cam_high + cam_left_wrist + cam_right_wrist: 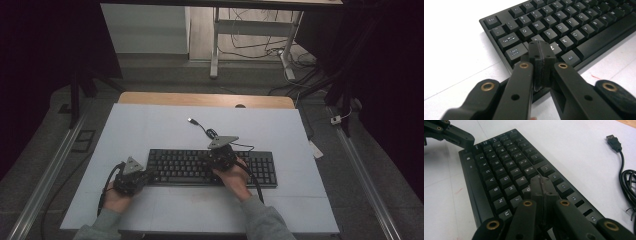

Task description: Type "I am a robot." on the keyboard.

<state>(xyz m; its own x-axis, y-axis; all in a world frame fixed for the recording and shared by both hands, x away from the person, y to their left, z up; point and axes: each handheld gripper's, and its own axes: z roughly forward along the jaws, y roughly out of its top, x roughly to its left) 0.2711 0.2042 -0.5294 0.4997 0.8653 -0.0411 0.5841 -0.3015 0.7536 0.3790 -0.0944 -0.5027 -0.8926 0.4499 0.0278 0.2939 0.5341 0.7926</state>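
You wear grey sleeves on both arms. Your left gripper [131, 176] and right gripper [222, 154] are black, each topped by a grey three-cornered plate and trailing a black cable. Up close, the left gripper [541, 53] has flat black arms with brass-ringed pivot holes, small plain holes and ribbed black pads [537, 72]; your right gripper [541, 186] is built alike.

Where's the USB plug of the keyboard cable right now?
The USB plug lies loose on the white mat, beyond the keyboard and up-left of the right gripper in the high view; its cable coils just behind that gripper.
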